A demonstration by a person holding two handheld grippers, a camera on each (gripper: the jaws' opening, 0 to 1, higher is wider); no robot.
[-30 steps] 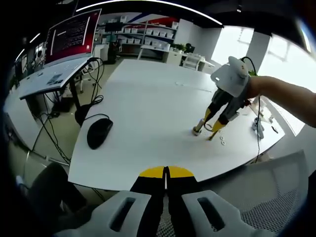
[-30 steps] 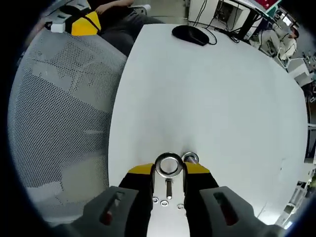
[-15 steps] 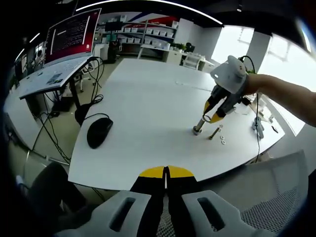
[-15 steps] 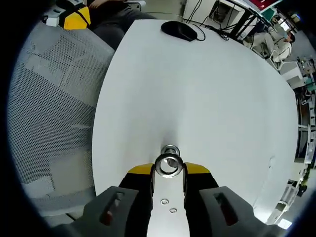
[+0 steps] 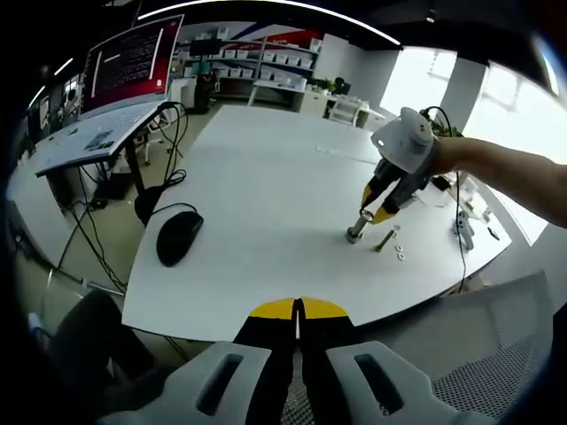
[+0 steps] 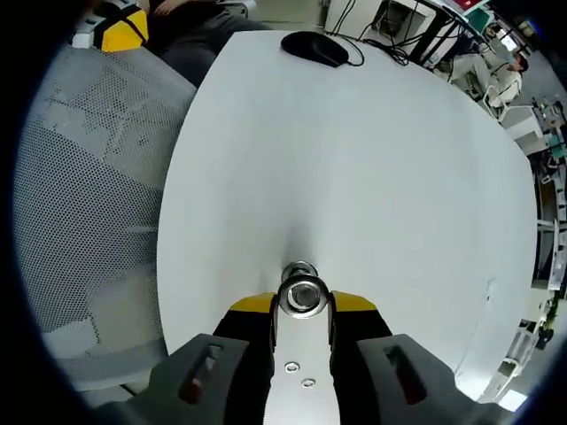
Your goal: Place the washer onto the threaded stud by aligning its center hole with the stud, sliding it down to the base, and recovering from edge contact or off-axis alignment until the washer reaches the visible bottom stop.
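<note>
While the left tongs (image 5: 298,312) are sitting pressed together off the white bench (image 5: 257,204), the right tongs (image 6: 303,302) are clamping the shiny steel ring washer (image 6: 303,295) almost directly above the upright threaded metal stud (image 6: 299,269).

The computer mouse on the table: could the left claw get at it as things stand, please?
Probably yes. The left claw is shut, holds nothing, and points over the table edge; bare table lies between it and the mouse. It would need opening first.
</note>
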